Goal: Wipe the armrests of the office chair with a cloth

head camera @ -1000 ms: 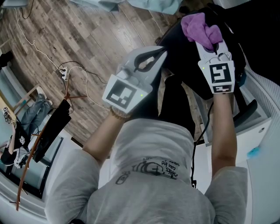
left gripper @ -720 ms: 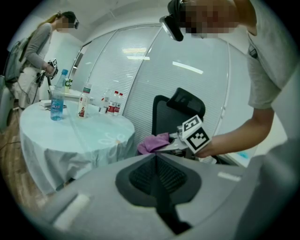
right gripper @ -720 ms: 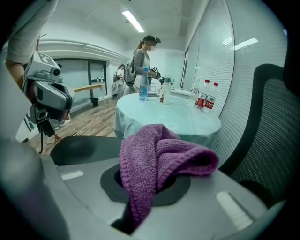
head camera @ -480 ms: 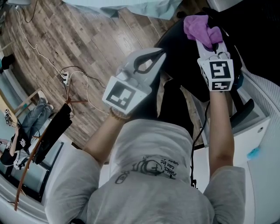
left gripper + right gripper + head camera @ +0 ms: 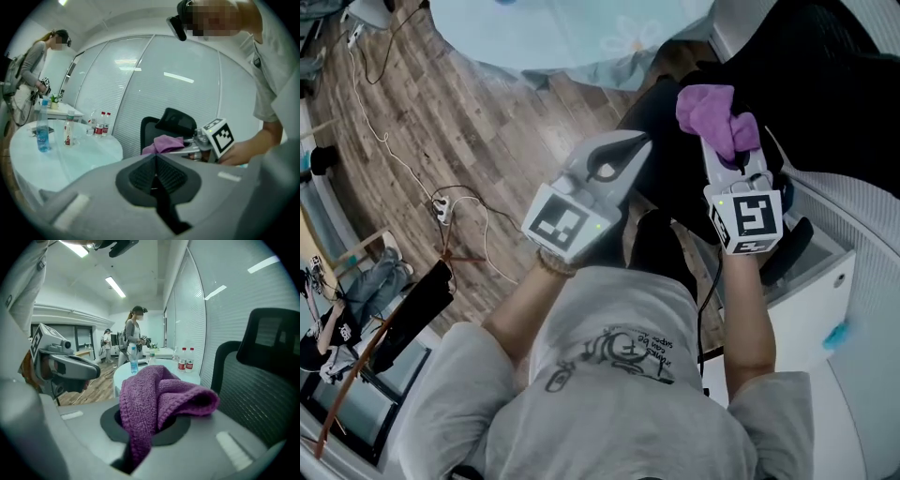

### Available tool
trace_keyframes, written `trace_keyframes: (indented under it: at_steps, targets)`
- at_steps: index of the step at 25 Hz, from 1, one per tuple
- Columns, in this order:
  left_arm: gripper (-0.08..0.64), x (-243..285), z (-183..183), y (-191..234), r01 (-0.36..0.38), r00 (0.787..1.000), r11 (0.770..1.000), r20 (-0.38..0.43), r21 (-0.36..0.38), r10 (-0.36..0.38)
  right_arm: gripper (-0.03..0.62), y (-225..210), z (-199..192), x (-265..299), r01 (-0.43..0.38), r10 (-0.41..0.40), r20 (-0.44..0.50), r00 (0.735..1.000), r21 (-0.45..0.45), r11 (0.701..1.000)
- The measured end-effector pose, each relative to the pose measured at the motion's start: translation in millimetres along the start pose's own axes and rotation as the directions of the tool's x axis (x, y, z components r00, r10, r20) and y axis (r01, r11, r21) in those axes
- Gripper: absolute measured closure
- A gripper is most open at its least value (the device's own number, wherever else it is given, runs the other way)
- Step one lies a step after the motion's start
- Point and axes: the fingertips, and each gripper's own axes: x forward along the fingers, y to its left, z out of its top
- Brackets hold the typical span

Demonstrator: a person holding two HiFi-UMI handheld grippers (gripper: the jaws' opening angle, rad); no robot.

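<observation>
Gripping a purple knitted cloth [image 5: 159, 394] [image 5: 711, 112] tight in the jaws of the right gripper [image 5: 145, 427] [image 5: 729, 155], over the black mesh office chair [image 5: 825, 66] [image 5: 248, 376], just as half a second ago. Keeping the left gripper [image 5: 155, 159] [image 5: 628, 145] pressed shut on nothing, near its left. Showing beyond, newly in the head view, a round pale-blue table [image 5: 572, 37]

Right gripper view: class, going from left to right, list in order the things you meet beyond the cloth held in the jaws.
left gripper → blue bottle → pair of red-labelled bottles → office chair. The purple cloth spans the middle, so it is left out.
</observation>
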Motion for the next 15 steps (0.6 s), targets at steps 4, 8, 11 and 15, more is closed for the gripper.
trace_keyframes:
  at_steps: [4,8,11,15]
  targets:
    - [0.560,-8,58,-36,0.029,0.999,0.999,0.046,0.016,-0.030,0.558,8,51,-55,0.014,-0.014,0.055,0.998,-0.002,1.000]
    - [0.560,-14,101,-62,0.067,0.995,0.996,0.075,0.056,-0.071,0.558,13,95,-93,0.044,-0.044,0.120,0.992,0.002,0.999]
    - [0.560,-19,123,-83,0.091,0.992,0.992,0.083,0.086,-0.098,0.558,19,120,-123,0.056,-0.057,0.149,0.987,0.009,0.998]
    - [0.560,-24,149,-112,0.118,0.989,0.989,0.085,0.084,-0.125,0.558,27,148,-161,0.065,-0.067,0.184,0.981,0.015,0.998]
